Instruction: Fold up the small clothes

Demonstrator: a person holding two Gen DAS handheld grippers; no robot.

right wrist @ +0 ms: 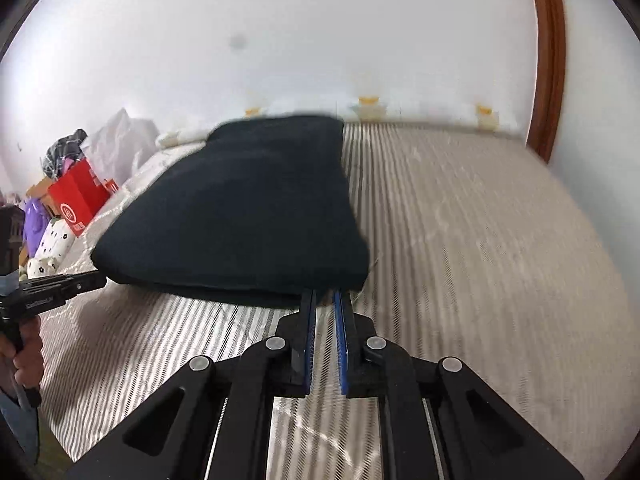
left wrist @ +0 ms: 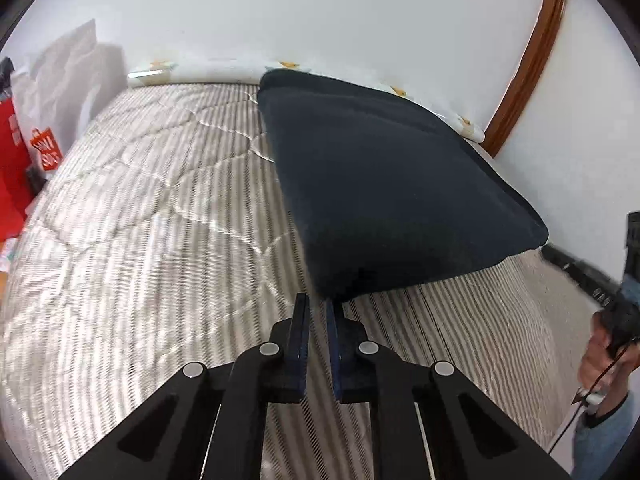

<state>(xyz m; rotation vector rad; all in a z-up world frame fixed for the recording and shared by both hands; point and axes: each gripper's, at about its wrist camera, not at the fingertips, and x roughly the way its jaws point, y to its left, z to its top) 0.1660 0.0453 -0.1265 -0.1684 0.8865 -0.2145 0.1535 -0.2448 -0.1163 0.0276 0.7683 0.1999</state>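
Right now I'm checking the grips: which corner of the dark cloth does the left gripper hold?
The left gripper pinches the dark navy cloth's near left corner; the right gripper holds the near right one.

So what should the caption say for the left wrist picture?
Left claw pinches a corner of the dark cloth, lifting it off the striped bed.

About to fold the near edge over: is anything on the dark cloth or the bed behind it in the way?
Nothing visible. Both grippers, left and right, pinch the dark cloth's near corners; its top and the striped bed look bare.
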